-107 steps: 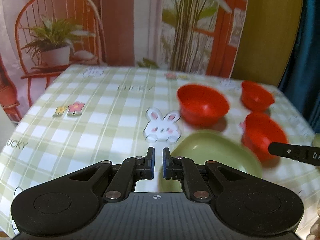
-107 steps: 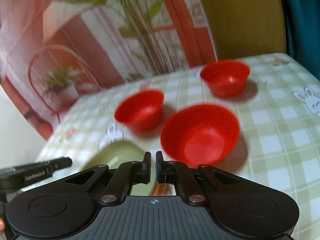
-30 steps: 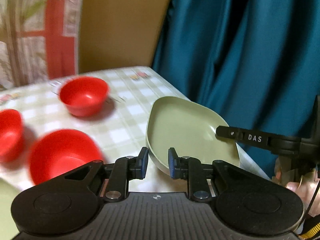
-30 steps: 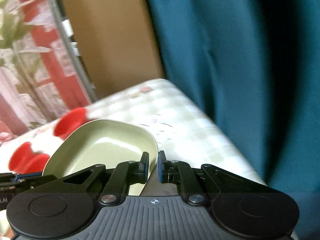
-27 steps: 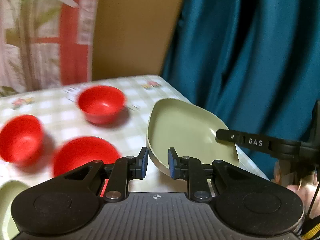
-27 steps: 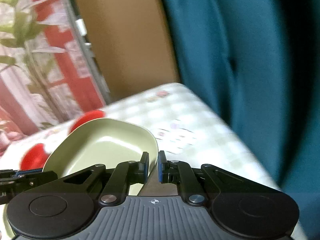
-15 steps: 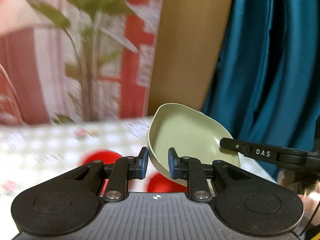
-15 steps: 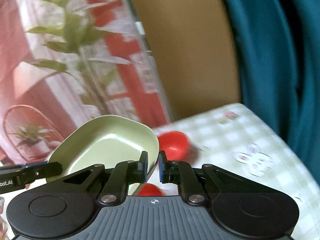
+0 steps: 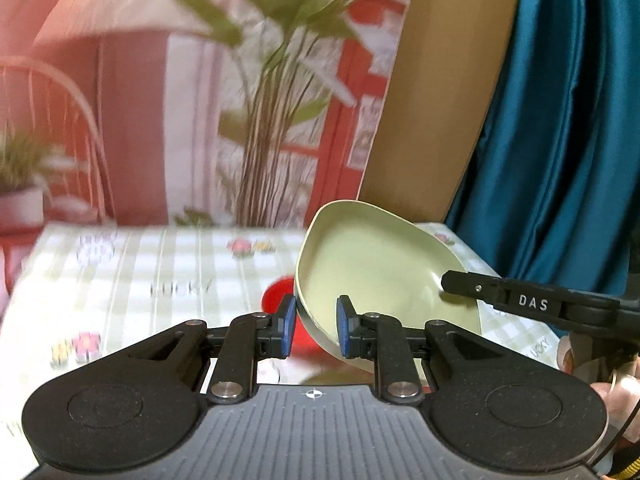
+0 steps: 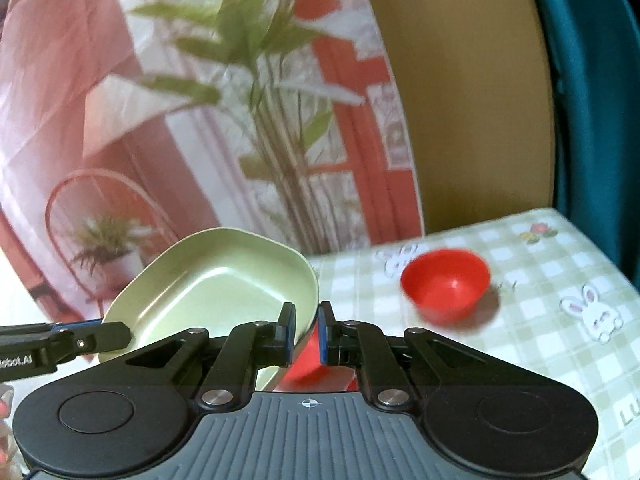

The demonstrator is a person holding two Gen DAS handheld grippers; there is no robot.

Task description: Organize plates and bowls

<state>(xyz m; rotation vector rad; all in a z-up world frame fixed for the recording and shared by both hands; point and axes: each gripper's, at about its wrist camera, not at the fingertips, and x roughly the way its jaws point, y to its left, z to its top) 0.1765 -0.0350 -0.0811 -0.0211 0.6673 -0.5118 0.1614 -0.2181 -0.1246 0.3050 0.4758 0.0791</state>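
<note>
A pale green plate is held in the air above the table by both grippers. My left gripper is shut on its near left rim. My right gripper is shut on its right rim, and the plate tilts up to the left in the right wrist view. The right gripper's finger reaches onto the plate from the right in the left wrist view. A red bowl stands on the table at the right. Another red bowl shows partly behind the plate.
The table has a green checked cloth with rabbit and flower prints. A printed backdrop with a plant and chair hangs behind it. A teal curtain hangs at the right, past the table's edge.
Both grippers have swung left with the green plate, away from the teal curtain and toward the middle of the table. The plate stays gripped by both.
</note>
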